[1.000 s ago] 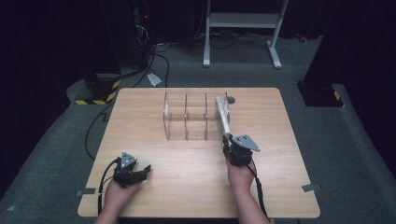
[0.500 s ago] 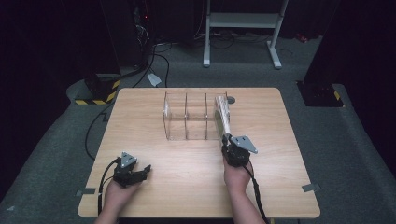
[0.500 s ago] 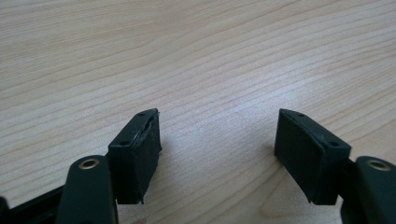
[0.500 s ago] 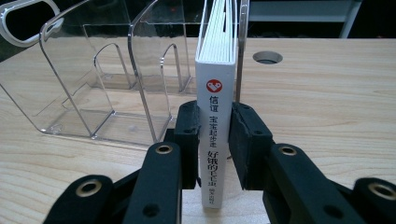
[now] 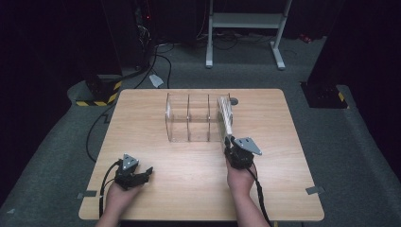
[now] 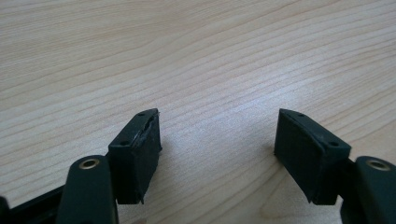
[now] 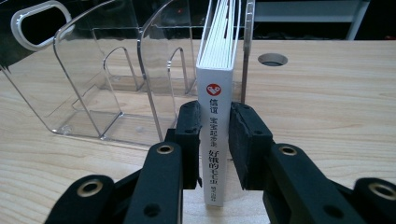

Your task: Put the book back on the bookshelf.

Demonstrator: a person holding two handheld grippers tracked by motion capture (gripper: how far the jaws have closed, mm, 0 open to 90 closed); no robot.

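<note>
While the right tool (image 7: 215, 140) pinches the white book (image 7: 215, 107) by its spine, the book's length runs straight ahead into the clear divider rack's (image 7: 116, 88) end slot; the left tool (image 6: 217, 149) rests spread on the worktop (image 5: 156, 123).

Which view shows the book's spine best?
The right gripper view: the book stands upright with its white printed spine facing the camera, clamped by the right gripper. The high view shows it small, from above, at the rack's right end. The left gripper view looks at bare table.
</note>
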